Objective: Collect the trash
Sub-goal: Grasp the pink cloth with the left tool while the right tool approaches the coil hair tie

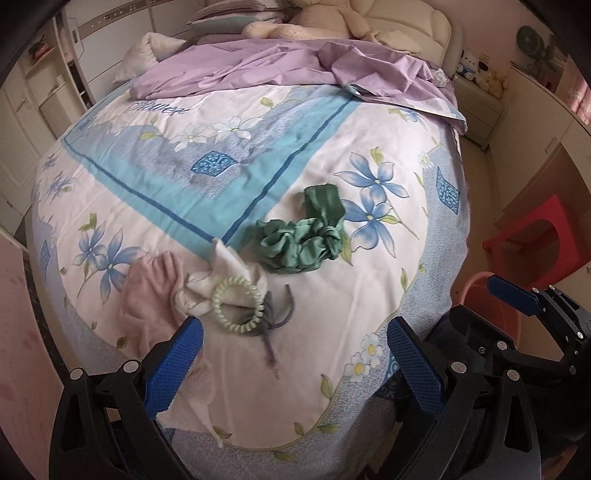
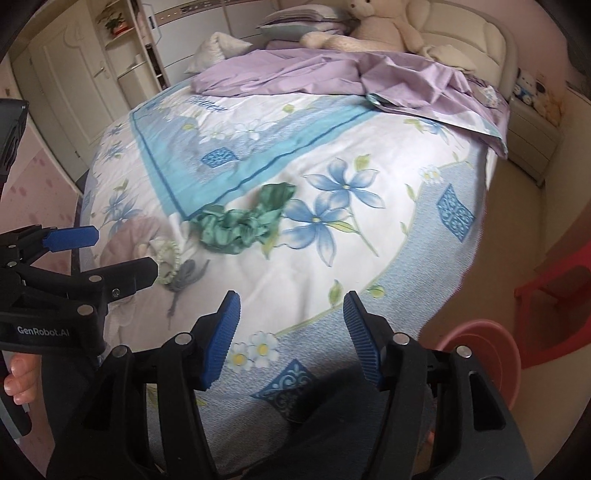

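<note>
Small items lie on the floral bed cover (image 1: 332, 155): a green scrunchie with tails (image 1: 303, 236), a pale green coil hair tie (image 1: 238, 304), a white cloth piece (image 1: 225, 277), a pink cloth (image 1: 151, 295) and a grey string bow (image 1: 271, 332). My left gripper (image 1: 295, 365) is open and empty, just in front of the coil tie. My right gripper (image 2: 291, 339) is open and empty over the bed's near edge; the scrunchie (image 2: 240, 225) and coil tie (image 2: 170, 262) lie ahead to its left. The left gripper (image 2: 107, 258) shows at the left in the right wrist view.
A purple sheet (image 1: 295, 66) is bunched at the head of the bed, with pillows and a plush bear (image 2: 376, 26). A pink basin (image 2: 487, 354) and a red stool (image 1: 535, 236) stand on the floor to the right. A nightstand (image 1: 480, 107) is far right.
</note>
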Available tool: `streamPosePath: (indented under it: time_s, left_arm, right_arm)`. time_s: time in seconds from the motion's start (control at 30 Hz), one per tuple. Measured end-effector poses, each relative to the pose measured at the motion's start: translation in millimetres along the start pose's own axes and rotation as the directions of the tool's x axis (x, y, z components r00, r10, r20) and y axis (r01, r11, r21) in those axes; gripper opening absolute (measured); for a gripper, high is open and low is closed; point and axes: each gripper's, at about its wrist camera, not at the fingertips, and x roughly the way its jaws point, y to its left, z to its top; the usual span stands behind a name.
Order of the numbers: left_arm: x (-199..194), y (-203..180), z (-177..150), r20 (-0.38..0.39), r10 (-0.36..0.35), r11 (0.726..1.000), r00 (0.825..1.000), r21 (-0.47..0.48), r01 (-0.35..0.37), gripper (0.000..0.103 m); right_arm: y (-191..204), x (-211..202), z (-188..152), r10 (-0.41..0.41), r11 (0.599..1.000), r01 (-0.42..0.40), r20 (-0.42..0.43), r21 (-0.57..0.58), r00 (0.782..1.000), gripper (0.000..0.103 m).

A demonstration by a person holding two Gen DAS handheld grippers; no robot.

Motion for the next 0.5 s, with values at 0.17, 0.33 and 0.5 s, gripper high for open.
streamPosePath:
  time_s: [0.17, 0.33, 0.5]
  left_arm:
    - [-3.3, 38.6, -13.5, -0.007, 0.024, 0.998, 1.0, -0.064, -0.025, 0.098]
    - [-5.9, 71.2, -26.0, -0.012, 0.044, 0.993, 0.999, -0.113, -0.045, 0.098]
    - [-6.4, 103.4, -37.6, -0.023, 0.066, 0.984, 0.998, -0.164, -0.069, 0.098]
  right_arm:
    - [34.0, 7.3, 6.1, 0.024, 0.998, -0.024, -0.013, -0.059, 1.0, 0.058]
    - [65.6, 13.9, 9.6, 0.045, 0.993, -0.048, -0.03, -0.112, 0.999, 0.058]
    - [95.2, 21.7, 13.4, 0.062, 0.984, -0.068, -0.046, -0.162, 0.997, 0.058]
